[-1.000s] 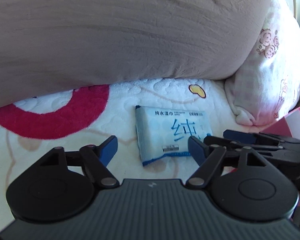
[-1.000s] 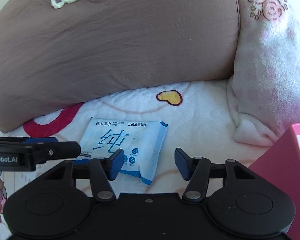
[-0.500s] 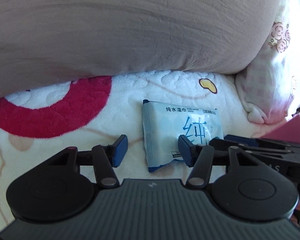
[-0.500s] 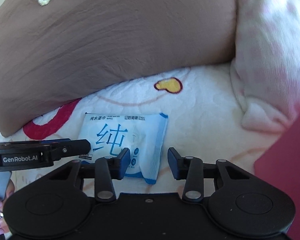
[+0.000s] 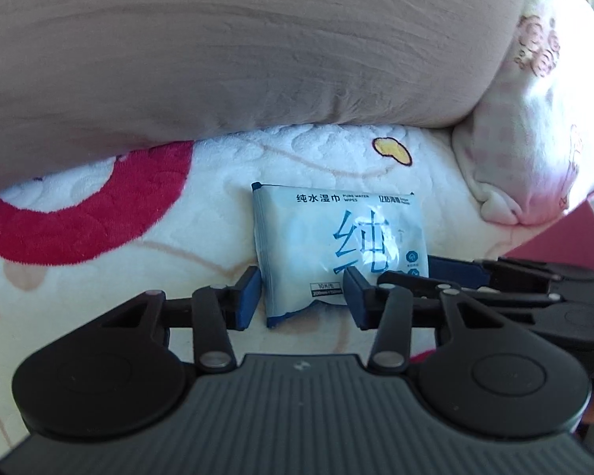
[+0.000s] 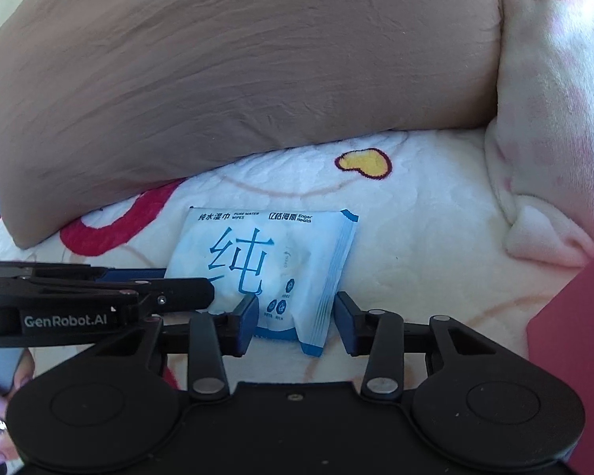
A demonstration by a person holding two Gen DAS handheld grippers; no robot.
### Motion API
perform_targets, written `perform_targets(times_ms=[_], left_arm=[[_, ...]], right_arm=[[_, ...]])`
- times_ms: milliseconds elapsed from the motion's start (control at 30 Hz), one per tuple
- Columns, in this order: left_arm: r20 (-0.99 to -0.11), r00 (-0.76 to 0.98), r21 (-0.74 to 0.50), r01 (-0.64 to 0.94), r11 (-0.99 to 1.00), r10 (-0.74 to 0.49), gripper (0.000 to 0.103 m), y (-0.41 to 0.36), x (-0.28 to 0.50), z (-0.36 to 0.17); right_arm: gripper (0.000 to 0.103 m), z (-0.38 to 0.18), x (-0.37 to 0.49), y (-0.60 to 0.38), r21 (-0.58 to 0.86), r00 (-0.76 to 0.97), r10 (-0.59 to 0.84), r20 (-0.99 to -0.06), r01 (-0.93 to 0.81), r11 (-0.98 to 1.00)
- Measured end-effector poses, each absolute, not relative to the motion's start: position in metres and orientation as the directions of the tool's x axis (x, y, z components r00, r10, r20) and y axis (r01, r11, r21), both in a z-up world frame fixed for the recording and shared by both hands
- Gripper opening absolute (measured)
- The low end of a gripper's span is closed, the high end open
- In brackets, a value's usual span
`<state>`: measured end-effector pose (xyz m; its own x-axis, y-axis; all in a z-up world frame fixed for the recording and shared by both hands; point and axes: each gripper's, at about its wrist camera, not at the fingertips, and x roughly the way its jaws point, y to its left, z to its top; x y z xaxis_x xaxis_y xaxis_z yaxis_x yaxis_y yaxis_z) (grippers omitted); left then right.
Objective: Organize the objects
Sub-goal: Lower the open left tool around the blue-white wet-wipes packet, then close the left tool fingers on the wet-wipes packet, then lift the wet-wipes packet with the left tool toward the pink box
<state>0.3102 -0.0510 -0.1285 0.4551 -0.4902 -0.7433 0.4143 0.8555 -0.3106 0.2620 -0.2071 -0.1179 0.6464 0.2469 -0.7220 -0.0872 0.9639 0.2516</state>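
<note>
We note the left hand-held gripper [image 5: 303, 295], jaws just closing, pads against the wipes pack's [image 5: 338, 247] left half. Pack lies flat on the blanket [image 5: 217, 213], below the brown pillow [image 5: 217, 47]. Right hand-held gripper [image 6: 295, 318] clamps its right edge.

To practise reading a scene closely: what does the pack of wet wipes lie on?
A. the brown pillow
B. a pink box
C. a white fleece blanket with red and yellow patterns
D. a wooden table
C: the pack of wet wipes lies flat on the white fleece blanket, in front of the brown pillow.
</note>
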Motion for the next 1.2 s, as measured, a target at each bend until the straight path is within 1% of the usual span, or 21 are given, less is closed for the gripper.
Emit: perform_targets(times_ms=[67,133,267,333,500,567,733,1033,1200], left_arm=[[-0.759,0.431,-0.342,0.372,0.863,-0.487,0.047,-0.048,0.317,-0.131],[-0.774,0.41,-0.36,0.341,0.868,-0.482,0.047,-0.048,0.322,-0.131],[-0.774,0.427,-0.315,0.38,0.87,-0.466,0.045,-0.057,0.318,-0.128],[-0.763,0.423,-0.33,0.394,0.858,-0.488,0.044,-0.059,0.314,-0.128],[-0.771,0.423,-0.3,0.417,0.858,-0.476,0.043,-0.068,0.303,-0.126],[-0.779,0.408,-0.309,0.411,0.858,-0.476,0.043,-0.068,0.302,-0.125],[-0.768,0.395,-0.353,0.396,0.848,-0.504,0.043,-0.058,0.292,-0.122],[-0.794,0.363,-0.348,0.385,0.855,-0.487,0.043,-0.052,0.27,-0.124],[-0.797,0.357,-0.356,0.375,0.856,-0.487,0.043,-0.05,0.259,-0.123]], right_arm=[[0.047,-0.116,0.263,-0.205,0.241,0.644,0.24,-0.726,-0.088,0.966],[0.047,-0.116,0.262,-0.203,0.229,0.646,0.226,-0.729,-0.082,0.97],[0.047,-0.119,0.259,-0.203,0.249,0.661,0.227,-0.715,-0.063,0.967],[0.047,-0.116,0.259,-0.203,0.258,0.665,0.234,-0.709,-0.065,0.964],[0.047,-0.113,0.25,-0.194,0.212,0.674,0.226,-0.704,-0.105,0.972],[0.047,-0.111,0.248,-0.191,0.181,0.675,0.211,-0.708,-0.115,0.977],[0.047,-0.108,0.242,-0.193,0.184,0.67,0.221,-0.709,-0.126,0.975],[0.047,-0.107,0.22,-0.182,0.142,0.654,0.224,-0.722,-0.177,0.974],[0.047,-0.105,0.209,-0.182,0.142,0.647,0.228,-0.727,-0.183,0.973]])
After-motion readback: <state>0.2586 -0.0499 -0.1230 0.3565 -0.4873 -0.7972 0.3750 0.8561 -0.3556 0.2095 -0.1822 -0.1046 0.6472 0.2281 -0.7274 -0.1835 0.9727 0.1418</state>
